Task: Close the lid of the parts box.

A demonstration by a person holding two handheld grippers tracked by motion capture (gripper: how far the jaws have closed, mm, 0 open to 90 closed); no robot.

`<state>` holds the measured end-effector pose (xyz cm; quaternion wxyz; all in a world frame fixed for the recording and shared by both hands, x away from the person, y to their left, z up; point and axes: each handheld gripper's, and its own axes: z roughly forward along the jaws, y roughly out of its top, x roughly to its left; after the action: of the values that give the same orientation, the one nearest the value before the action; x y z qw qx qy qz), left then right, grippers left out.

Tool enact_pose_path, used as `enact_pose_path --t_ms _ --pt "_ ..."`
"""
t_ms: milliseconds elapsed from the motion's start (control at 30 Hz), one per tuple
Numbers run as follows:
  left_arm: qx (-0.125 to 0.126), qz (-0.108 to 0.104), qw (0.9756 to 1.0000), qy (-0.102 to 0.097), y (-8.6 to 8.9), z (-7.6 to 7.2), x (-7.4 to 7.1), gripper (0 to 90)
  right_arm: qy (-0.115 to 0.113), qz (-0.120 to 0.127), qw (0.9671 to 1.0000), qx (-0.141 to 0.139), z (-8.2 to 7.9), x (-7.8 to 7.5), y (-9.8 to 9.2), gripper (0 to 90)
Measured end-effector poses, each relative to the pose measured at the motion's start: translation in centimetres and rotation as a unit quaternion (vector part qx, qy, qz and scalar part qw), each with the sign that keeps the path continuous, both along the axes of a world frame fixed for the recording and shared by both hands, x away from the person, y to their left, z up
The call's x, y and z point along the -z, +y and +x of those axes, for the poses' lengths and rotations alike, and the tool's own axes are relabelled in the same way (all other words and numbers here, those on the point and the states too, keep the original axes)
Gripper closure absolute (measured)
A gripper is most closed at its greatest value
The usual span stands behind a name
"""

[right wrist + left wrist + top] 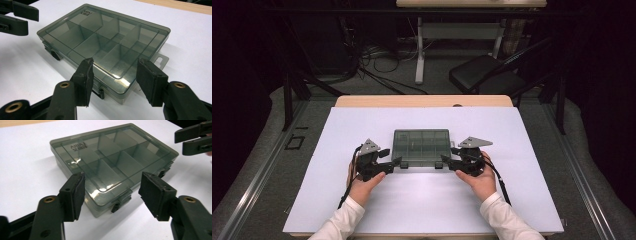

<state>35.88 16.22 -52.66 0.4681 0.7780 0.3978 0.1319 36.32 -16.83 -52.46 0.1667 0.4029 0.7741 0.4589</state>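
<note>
**Two grippers poised at the near corners of a closed organiser box**

Nearest, a person's white-sleeved forearms reach in over a white table (pixel 427 210). Each hand holds a black gripper. The left gripper (pixel 396 162) has its jaws spread, empty, aimed at the box's near left corner. The right gripper (pixel 446 160) mirrors it at the near right corner, jaws also spread and gripping nothing.

Between them, at the table's centre, lies a smoky translucent compartment box (pixel 421 146). Its lid is shut, its dividers visible through it, the compartments apparently empty. Two small latches (pixel 115 207) on its near edge look fastened.

Nothing seems begun; likely unlatching and opening remain.

Beyond the table stands a dark chair (pixel 484 72).
</note>
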Motion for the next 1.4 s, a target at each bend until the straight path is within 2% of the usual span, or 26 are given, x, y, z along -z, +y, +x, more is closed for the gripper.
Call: enact_pose_path --t_ms 133,200,233,367,400,533,633,700,900,1000,1100,1167,1300,1400 --pt "0.0 -0.005 1.0 0.008 0.0 0.1 0.1 35.2 0.003 0.001 1.0 0.001 -0.1 0.0 0.1 43.4" --pt "-0.004 0.001 1.0 0.006 0.0 0.0 0.0 35.2 0.006 0.007 1.0 0.0 -0.1 -0.1 0.1 43.4" --pt "-0.004 0.004 0.9999 0.009 0.1 0.0 0.0 35.1 0.012 0.009 0.9999 0.0 -0.2 -0.1 0.0 43.7" --pt "0.001 -0.009 0.9995 0.031 0.3 0.1 -0.1 34.7 0.011 0.017 0.9998 -0.008 -0.3 -0.3 -0.2 44.7" --pt "0.004 -0.006 0.9994 0.034 0.3 0.0 -0.2 34.7 0.008 0.018 0.9997 -0.013 -0.4 -0.3 -0.3 43.1" --pt "0.01 -0.02 0.9992 0.033 0.5 -0.1 -0.5 34.0 0.008 0.011 0.9996 -0.024 -0.5 -0.4 -0.3 34.1" --pt "0.025 -0.009 0.999 0.035 0.6 -0.2 -0.6 25.2 0.007 0.011 0.9997 -0.02 -0.6 -0.5 -0.4 30.2" --pt "0.026 0.003 0.9992 0.028 0.6 -0.3 -0.6 24.3 0.004 0.008 0.9997 -0.023 -0.6 -0.7 -0.6 27.4" --pt "0.039 0.012 0.999 0.02 0.5 -0.5 -0.8 17.6 0.003 0.003 0.9996 -0.028 -0.9 -1.0 -1.2 18.9" --pt "0.037 0.018 0.9991 0.01 0.6 -0.7 -1.0 15.4 0.001 -0.012 0.9995 -0.028 -1.1 -0.9 -1.2 14.8" --pt "0.033 0.008 0.9994 0.005 0.9 -0.8 -1.2 15.1 -0.006 -0.028 0.9993 -0.024 -1.5 -0.7 -1.0 13.4" --pt "0.027 0.007 0.9996 -0.005 1.0 -0.9 -1.2 15.0 -0.018 -0.029 0.9993 -0.018 -1.9 -0.7 -1.0 13.1" --pt "0.022 0.006 0.9997 -0.006 1.6 -1.0 -1.3 12.4 -0.033 -0.031 0.9989 -0.016 -2.5 -0.9 -0.8 12.2" --pt "0.019 0.002 0.9998 -0.008 2.0 -1.2 -1.2 9.1 -0.032 -0.027 0.9988 -0.025 -2.8 -1.0 -0.7 12.2"
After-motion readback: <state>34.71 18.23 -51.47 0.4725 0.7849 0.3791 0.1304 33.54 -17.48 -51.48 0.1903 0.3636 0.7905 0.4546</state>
